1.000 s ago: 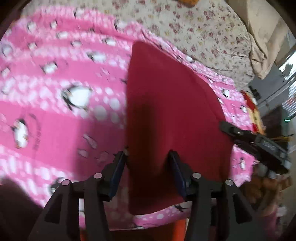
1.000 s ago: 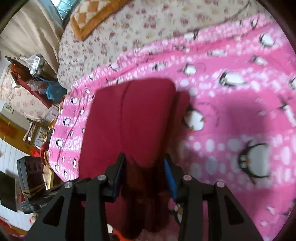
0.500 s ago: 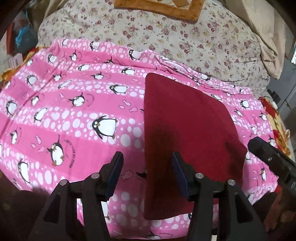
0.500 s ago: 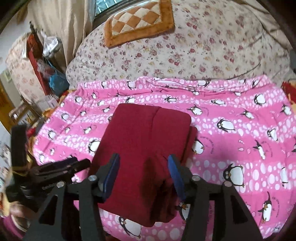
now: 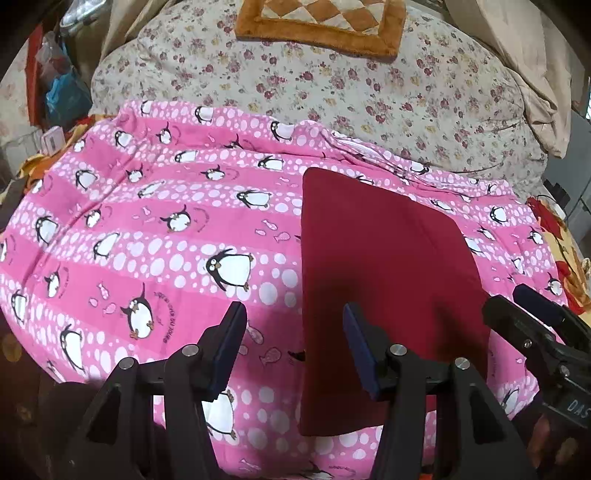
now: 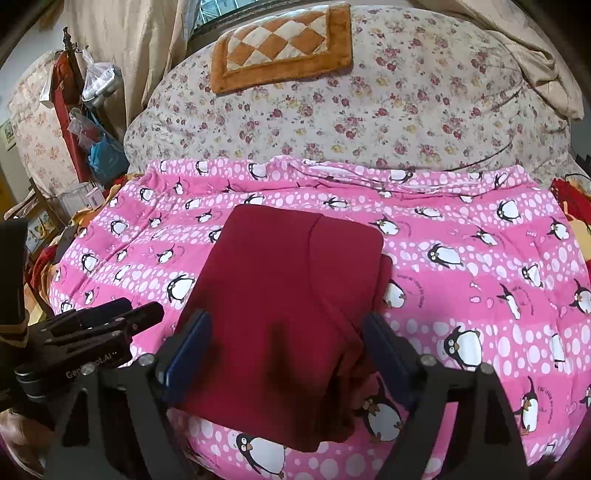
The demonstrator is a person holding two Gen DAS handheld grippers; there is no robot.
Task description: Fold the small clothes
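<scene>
Left wrist view: a folded dark red garment [image 5: 384, 280] lies flat on a pink penguin-print sheet [image 5: 166, 236] covering a bed; beyond the sheet sits a floral quilt [image 5: 332, 85] with an orange checkered cushion [image 5: 321, 22] on top. The left gripper [image 5: 293, 325] is spread wide and empty, hovering over the garment's left edge. Right wrist view: the same garment [image 6: 291, 291] lies centred on the sheet [image 6: 480, 258], the quilt [image 6: 369, 103] behind it, a blue bag [image 6: 105, 155] left of the bed. The right gripper [image 6: 286, 332] is released, fingers straddling the garment's near end, holding nothing.
</scene>
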